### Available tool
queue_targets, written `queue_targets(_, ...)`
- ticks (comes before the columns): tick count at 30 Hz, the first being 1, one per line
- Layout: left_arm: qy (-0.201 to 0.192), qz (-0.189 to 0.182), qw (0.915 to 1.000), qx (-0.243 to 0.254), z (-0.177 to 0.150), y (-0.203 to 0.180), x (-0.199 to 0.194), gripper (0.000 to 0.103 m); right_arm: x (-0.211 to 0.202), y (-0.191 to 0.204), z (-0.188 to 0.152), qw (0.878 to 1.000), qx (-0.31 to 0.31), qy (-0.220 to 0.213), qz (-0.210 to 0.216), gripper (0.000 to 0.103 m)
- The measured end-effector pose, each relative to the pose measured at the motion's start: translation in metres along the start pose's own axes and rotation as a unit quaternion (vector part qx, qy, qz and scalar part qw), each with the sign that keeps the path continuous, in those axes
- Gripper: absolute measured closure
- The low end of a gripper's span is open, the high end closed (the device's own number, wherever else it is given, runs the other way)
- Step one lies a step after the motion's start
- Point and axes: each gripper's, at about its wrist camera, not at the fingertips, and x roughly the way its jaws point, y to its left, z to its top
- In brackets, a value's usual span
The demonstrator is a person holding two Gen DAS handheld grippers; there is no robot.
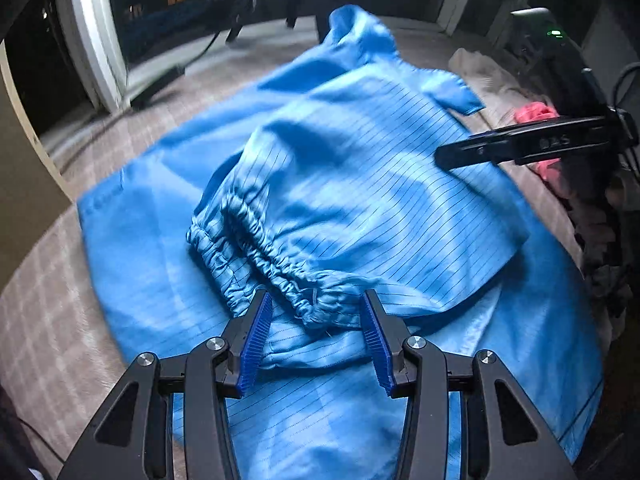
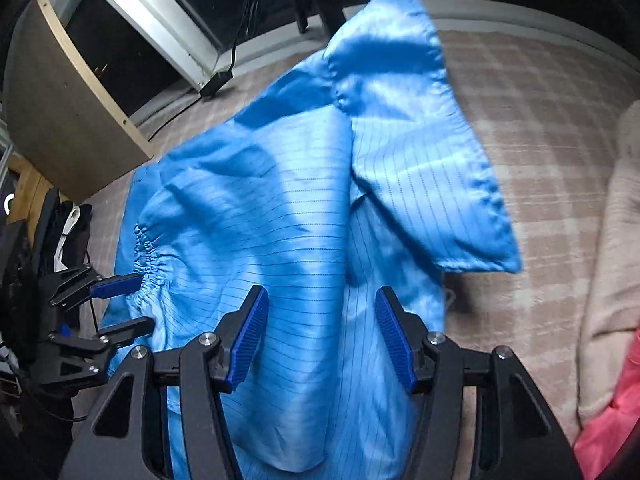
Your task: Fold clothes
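A blue garment with thin dark stripes [image 1: 360, 184] lies spread on a plaid cover [image 2: 540, 120]. Its sleeve is folded across the body, and the gathered elastic cuff [image 1: 260, 248] points toward me. My left gripper [image 1: 317, 296] is open, low over the garment, with the cuff's end lying between its blue pads [image 1: 256, 340] untouched. From the right wrist view, the left gripper [image 2: 142, 302] shows at the cuff, jaws apart. My right gripper [image 2: 322, 290] is open above the folded sleeve, nothing pressed between its pads. One of its black fingers [image 1: 480, 152] reaches in over the garment's right side. The collar flap [image 2: 420, 160] lies turned back.
A pink cloth [image 1: 536, 114] and a beige cloth [image 2: 616, 264] lie heaped at the right edge. A wooden panel [image 2: 72, 120] and a white frame [image 1: 96, 40] stand beyond the far left. A black cable with its adapter [image 2: 216, 80] lies on the floor behind.
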Motion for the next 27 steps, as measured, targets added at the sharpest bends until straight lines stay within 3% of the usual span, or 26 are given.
queue_targets(1,-0.001,-0.003,1.0000,-0.003,0.000,0.001,-0.002,0.059,0.000,-0.001,-0.001,1.000,-0.001,-0.001,0.013,0.089)
queue_targets(2,-0.003,-0.005,1.0000,-0.005,0.000,0.002,-0.003,0.059,-0.002,-0.002,-0.001,1.000,-0.001,-0.002,0.022,0.095)
queue_targets(4,-0.005,-0.002,1.0000,-0.006,0.001,0.002,-0.007,0.059,-0.008,-0.002,-0.001,0.999,0.001,-0.009,0.032,0.098)
queue_targets(9,-0.019,0.014,0.9997,0.009,-0.003,0.003,-0.027,0.058,-0.048,-0.008,0.002,0.999,-0.008,-0.039,0.029,0.100)
queue_targets(11,-0.021,0.030,0.9993,-0.002,-0.007,0.014,-0.033,0.058,-0.058,-0.019,0.004,0.999,-0.011,-0.045,0.001,0.100)
queue_targets(14,-0.027,0.045,0.9978,-0.039,-0.015,0.040,-0.045,0.058,-0.053,-0.033,0.003,0.998,0.004,-0.036,-0.043,0.100)
queue_targets(18,-0.038,0.041,0.9961,-0.068,-0.022,0.061,-0.058,0.058,-0.040,-0.037,0.002,0.998,0.004,-0.028,-0.058,0.100)
queue_targets(21,-0.031,0.032,0.9978,-0.050,-0.028,0.051,-0.058,0.058,-0.029,-0.028,0.001,0.997,-0.014,-0.017,-0.079,0.100)
queue_targets(24,-0.021,0.030,0.9992,-0.018,-0.034,0.036,-0.053,0.058,-0.026,-0.019,0.001,0.999,-0.016,-0.004,-0.047,0.098)
queue_targets(27,-0.012,0.032,0.9994,-0.004,-0.045,0.032,-0.055,0.058,-0.026,-0.010,0.002,0.996,-0.020,0.010,-0.082,0.088)
